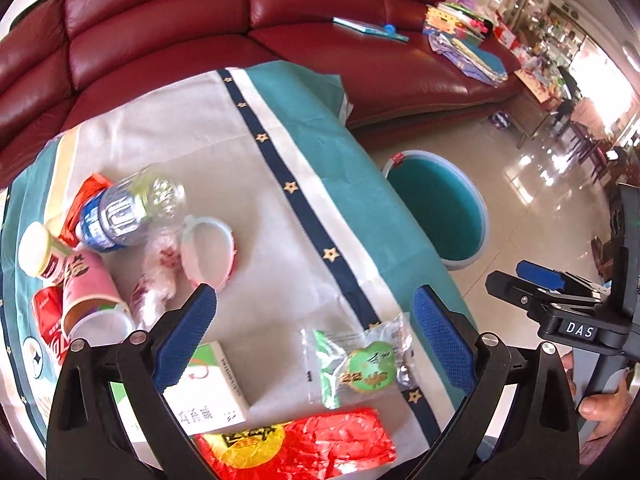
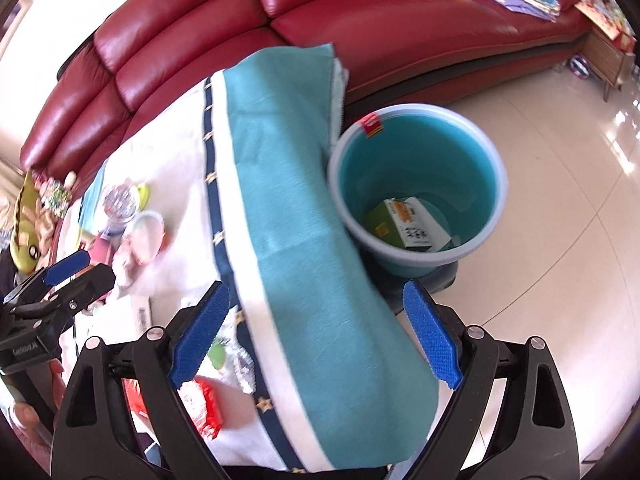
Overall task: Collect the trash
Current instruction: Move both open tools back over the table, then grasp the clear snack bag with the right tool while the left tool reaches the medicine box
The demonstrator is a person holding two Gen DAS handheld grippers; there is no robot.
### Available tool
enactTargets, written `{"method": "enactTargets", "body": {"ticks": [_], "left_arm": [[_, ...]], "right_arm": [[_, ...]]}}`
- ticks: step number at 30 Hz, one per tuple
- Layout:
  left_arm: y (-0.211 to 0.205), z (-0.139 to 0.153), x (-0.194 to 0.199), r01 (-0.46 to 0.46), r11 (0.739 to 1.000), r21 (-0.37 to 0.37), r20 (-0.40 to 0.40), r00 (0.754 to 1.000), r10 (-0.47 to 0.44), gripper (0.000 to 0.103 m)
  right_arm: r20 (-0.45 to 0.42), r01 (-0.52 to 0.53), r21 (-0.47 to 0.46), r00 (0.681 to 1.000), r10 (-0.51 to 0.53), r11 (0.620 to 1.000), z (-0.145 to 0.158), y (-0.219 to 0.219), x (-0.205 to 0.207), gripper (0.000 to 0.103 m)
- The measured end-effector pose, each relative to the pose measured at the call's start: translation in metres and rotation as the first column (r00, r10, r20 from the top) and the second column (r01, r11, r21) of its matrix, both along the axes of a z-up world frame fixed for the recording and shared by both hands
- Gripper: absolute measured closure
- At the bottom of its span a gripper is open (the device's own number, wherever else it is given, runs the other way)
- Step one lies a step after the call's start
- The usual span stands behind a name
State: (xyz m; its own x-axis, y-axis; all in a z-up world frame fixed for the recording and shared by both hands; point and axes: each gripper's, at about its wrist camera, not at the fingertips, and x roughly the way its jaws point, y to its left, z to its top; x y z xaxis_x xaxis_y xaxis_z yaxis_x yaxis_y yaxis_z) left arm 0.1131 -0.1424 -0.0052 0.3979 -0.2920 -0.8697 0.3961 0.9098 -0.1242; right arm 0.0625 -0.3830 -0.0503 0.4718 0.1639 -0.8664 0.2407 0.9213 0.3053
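Observation:
My left gripper (image 1: pixel 316 336) hangs open over the table, with nothing between its blue pads. Below it lie a white box (image 1: pixel 208 392), a green snack wrapper (image 1: pixel 360 364) and a red wrapper (image 1: pixel 304 444). Farther left are a clear plastic bottle (image 1: pixel 132 212), a pink paper cup (image 1: pixel 88 292), a red can (image 1: pixel 50 320) and a round lid (image 1: pixel 208 248). My right gripper (image 2: pixel 316 334) is open and empty above the table's draped edge. The teal bucket (image 2: pixel 416 140) stands on the floor beside the table, with a green and white box (image 2: pixel 412 224) inside.
A teal and white cloth (image 2: pixel 304 240) covers the table and hangs over its edge against the bucket. A red leather sofa (image 1: pixel 200 20) curves behind, with books and papers (image 1: pixel 464 40) on its seat. Shiny floor tiles (image 2: pixel 560 220) lie to the right.

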Motion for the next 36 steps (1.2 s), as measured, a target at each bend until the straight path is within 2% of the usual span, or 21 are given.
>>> {"method": "enactTargets", "body": {"ticks": [9, 15, 22, 31, 32, 33, 35, 36], "left_arm": [[0.094, -0.012, -0.031, -0.125, 0.991, 0.039, 0.006, 0.992, 0.125, 0.004], [0.150, -0.039, -0.042, -0.189, 0.980, 0.067, -0.045, 0.980, 0.192, 0.004], [0.188, -0.074, -0.051, -0.222, 0.973, 0.057, -0.104, 0.968, 0.227, 0.004], [0.213, -0.093, -0.055, -0.202, 0.979, 0.040, -0.122, 0.971, 0.205, 0.004], [0.214, -0.093, -0.055, -0.199, 0.979, 0.038, -0.121, 0.972, 0.202, 0.004], [0.214, -0.094, -0.055, -0.194, 0.980, 0.038, -0.119, 0.973, 0.197, 0.004], [0.216, -0.096, -0.057, -0.182, 0.982, 0.040, -0.115, 0.976, 0.186, 0.004], [0.217, -0.097, -0.057, -0.174, 0.984, 0.040, -0.115, 0.977, 0.178, 0.004]], "right_arm": [[-0.041, -0.150, -0.025, 0.988, 0.149, 0.988, -0.009, 0.076, -0.011, 0.018], [-0.088, -0.218, -0.031, 0.973, 0.214, 0.976, -0.025, 0.106, -0.010, 0.018], [-0.159, -0.236, -0.032, 0.961, 0.228, 0.971, -0.048, 0.121, -0.003, 0.018], [-0.201, -0.259, -0.078, 0.950, 0.239, 0.963, -0.072, 0.149, 0.011, 0.019], [-0.195, -0.262, -0.092, 0.951, 0.241, 0.961, -0.073, 0.152, 0.012, 0.022], [-0.191, -0.267, -0.103, 0.951, 0.245, 0.958, -0.074, 0.155, 0.013, 0.033], [-0.177, -0.274, -0.120, 0.952, 0.251, 0.954, -0.071, 0.159, 0.015, 0.046], [-0.167, -0.276, -0.115, 0.952, 0.255, 0.954, -0.069, 0.158, 0.014, 0.056]]}}
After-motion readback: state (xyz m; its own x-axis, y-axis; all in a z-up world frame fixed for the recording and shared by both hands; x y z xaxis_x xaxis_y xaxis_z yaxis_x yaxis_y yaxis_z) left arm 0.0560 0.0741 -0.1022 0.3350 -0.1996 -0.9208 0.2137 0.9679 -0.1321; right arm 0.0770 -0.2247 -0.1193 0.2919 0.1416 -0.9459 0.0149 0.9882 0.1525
